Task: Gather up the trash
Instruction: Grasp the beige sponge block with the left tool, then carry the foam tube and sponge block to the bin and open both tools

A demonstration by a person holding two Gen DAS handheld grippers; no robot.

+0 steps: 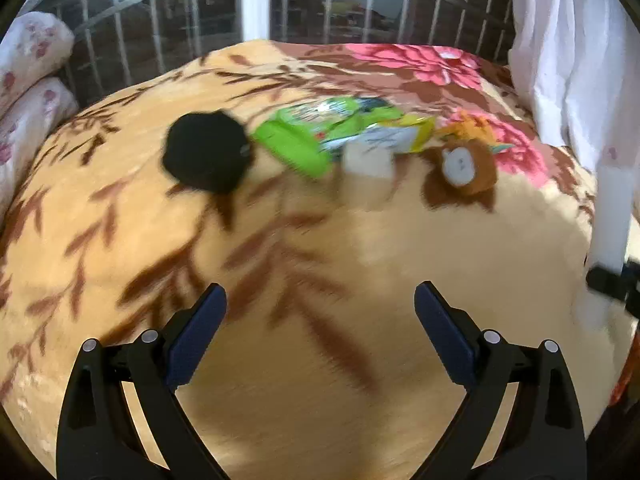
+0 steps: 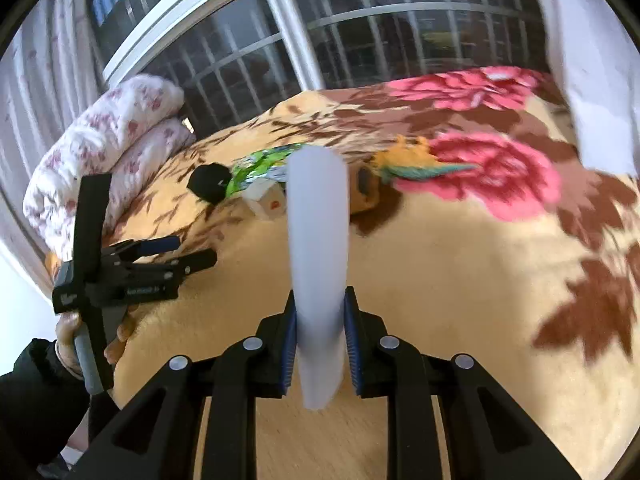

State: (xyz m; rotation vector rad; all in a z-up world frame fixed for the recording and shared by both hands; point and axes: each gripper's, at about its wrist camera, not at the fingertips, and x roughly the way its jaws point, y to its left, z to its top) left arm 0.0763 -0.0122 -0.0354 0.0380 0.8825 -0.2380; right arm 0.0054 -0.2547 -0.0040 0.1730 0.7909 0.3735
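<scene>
A green wrapper (image 1: 304,136) lies on the floral blanket (image 1: 280,360) at about 12 o'clock from the left gripper (image 1: 320,300); a black object (image 1: 206,156) sits at its 9 o'clock, a small carton (image 1: 368,160) and brown plush toy (image 1: 464,168) at 3; left jaws wide, holding nothing; the right gripper (image 2: 320,312) clamps a white strip (image 2: 318,240).

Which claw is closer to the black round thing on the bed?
Probably the left. The left claw, open and empty, points across the blanket toward the black round thing. The right claw, shut on a white bag, sits farther right and looks farther back.
</scene>
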